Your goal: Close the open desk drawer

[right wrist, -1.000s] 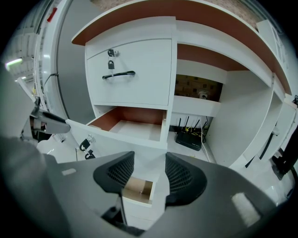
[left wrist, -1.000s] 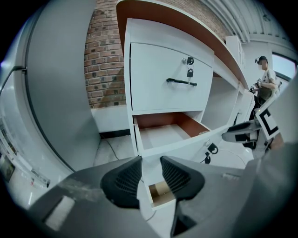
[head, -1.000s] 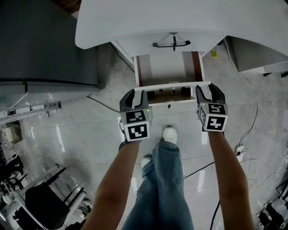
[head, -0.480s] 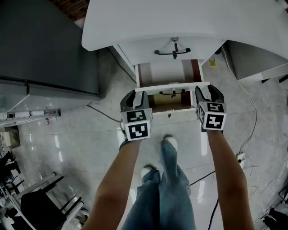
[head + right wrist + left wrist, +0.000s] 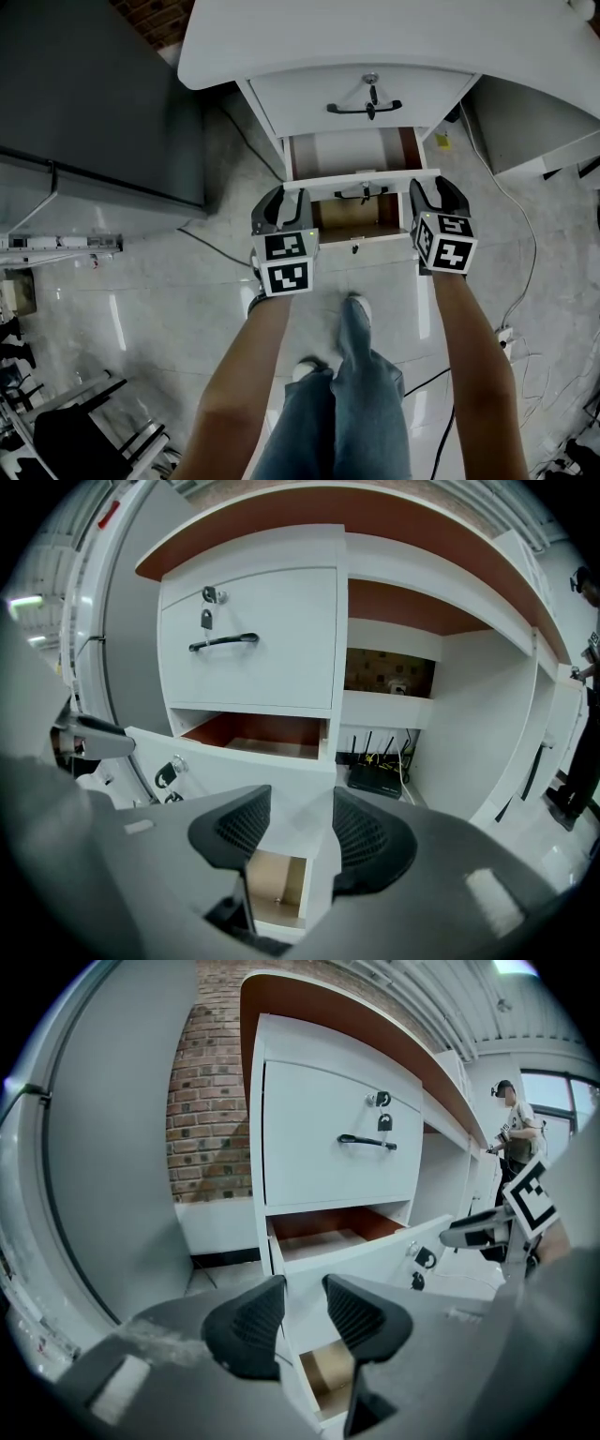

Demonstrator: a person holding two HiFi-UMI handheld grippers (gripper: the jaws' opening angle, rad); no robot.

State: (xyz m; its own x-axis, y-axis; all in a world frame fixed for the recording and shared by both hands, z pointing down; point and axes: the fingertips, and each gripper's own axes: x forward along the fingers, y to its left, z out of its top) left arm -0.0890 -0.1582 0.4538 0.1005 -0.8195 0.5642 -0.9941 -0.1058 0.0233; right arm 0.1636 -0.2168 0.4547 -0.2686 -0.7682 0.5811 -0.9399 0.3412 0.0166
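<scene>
White desk drawer (image 5: 361,179) stands partly pulled out under the white table (image 5: 375,37), below the closed top drawer (image 5: 309,98).
Your left gripper (image 5: 281,197) and right gripper (image 5: 438,192) each have jaws apart astride a front corner, with no clamp evident. Push unevenly and the drawer may skew and bind. A jaw past the edge could get pinched.

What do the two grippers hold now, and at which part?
Left gripper and right gripper each straddle one end of the open drawer's front panel; whether they truly clamp it cannot be told.
</scene>
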